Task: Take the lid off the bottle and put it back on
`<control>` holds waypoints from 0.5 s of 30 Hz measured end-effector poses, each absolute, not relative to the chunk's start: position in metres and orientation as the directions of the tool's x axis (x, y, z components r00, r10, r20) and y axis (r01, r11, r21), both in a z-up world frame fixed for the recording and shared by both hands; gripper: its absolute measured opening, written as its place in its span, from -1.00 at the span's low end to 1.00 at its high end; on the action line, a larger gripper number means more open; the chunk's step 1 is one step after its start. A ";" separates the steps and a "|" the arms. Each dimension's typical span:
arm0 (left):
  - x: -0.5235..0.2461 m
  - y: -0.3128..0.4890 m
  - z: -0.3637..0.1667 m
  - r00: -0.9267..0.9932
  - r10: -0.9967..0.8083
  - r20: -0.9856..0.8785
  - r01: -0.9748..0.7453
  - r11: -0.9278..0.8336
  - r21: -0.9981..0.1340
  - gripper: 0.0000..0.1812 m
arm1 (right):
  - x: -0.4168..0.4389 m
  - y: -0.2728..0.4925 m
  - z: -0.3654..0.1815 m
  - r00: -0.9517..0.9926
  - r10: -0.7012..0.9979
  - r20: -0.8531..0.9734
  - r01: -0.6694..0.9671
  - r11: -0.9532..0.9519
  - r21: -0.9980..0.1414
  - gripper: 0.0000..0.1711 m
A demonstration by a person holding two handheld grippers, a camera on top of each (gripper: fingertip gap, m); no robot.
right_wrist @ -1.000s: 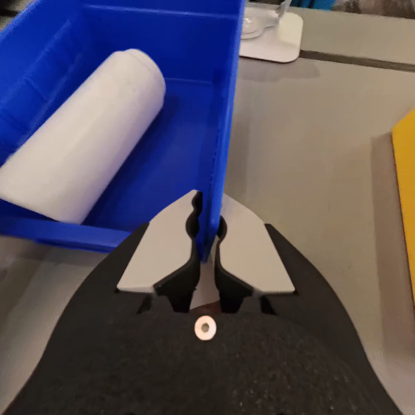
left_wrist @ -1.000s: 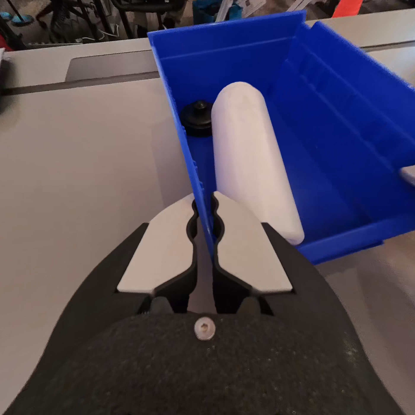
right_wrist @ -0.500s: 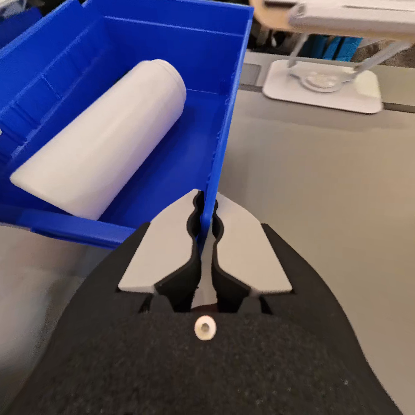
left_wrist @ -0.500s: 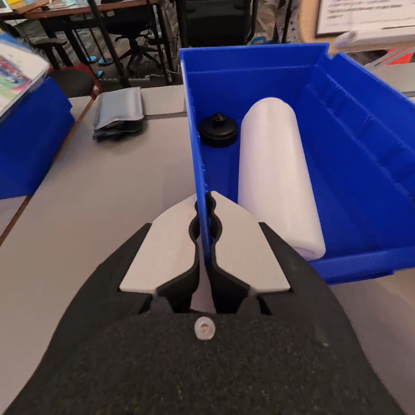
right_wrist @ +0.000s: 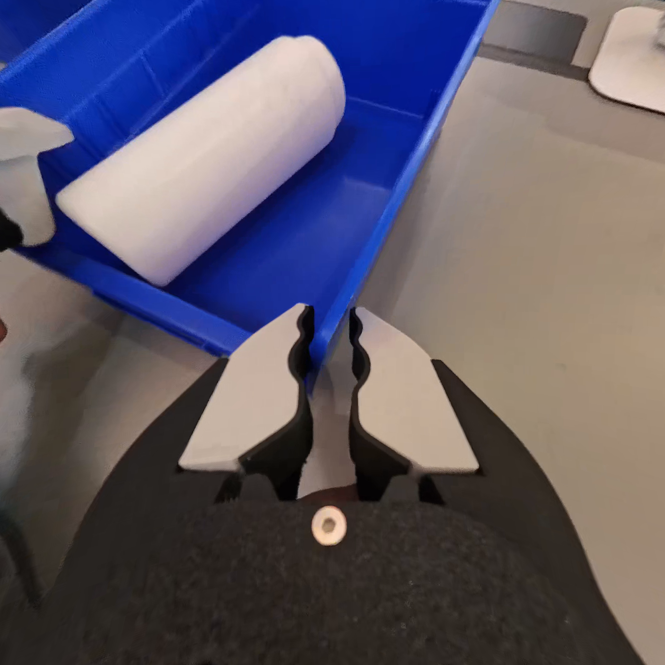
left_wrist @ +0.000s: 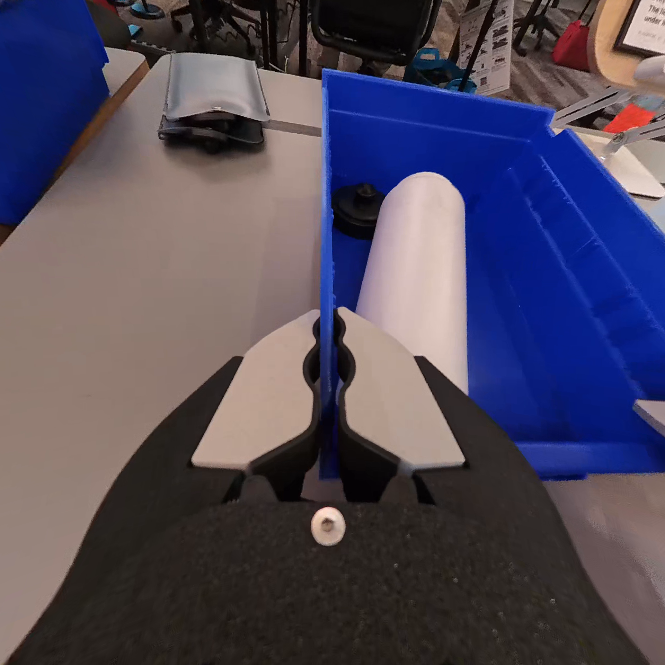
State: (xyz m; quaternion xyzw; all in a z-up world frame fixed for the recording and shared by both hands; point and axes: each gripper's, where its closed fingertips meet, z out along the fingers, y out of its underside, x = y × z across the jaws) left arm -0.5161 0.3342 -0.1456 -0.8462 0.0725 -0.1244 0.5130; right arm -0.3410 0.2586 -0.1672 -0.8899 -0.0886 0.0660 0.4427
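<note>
A white bottle (left_wrist: pixel 414 270) lies on its side in a blue bin (left_wrist: pixel 575 288). Its black lid (left_wrist: pixel 354 212) sits loose in the bin's far left corner, beside the bottle's far end. My left gripper (left_wrist: pixel 327 316) is shut on the bin's left wall. In the right wrist view the bottle (right_wrist: pixel 208 151) lies diagonally in the bin (right_wrist: pixel 378 230). My right gripper (right_wrist: pixel 331 313) straddles the bin's right wall near the front corner. Its jaws stand apart, and the wall touches only the left finger. The lid is hidden in this view.
The bin rests on a grey table (left_wrist: pixel 144 270). A grey pouch (left_wrist: pixel 212 100) lies at the table's back left, next to a blue box (left_wrist: pixel 43 108). A white stand base (right_wrist: pixel 633 61) sits to the right of the bin. Chairs and clutter stand beyond the table.
My right gripper was shut on the bin's right wall and has opened. My left gripper still clamps the left wall. Both views have shifted, and the bin sits nearer the grippers.
</note>
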 end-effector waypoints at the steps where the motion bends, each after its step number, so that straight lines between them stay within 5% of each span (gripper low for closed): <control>1: -0.516 0.333 -0.144 0.956 -0.252 0.149 0.016 -0.463 -0.886 -0.97 | -0.338 0.253 -0.164 0.968 0.246 -0.045 0.116 -0.602 -0.790 -0.74; 9: -0.515 0.293 -0.080 0.927 -0.277 0.253 0.151 -0.340 -0.928 -0.46 | -0.252 0.144 -0.072 0.808 0.552 -0.206 0.070 -0.437 -0.897 -0.64; 15: -0.427 0.251 -0.057 0.823 -0.486 0.295 0.136 -0.336 -0.932 -0.34 | -0.062 0.109 -0.080 0.948 0.319 -0.012 0.100 -0.331 -0.938 -0.63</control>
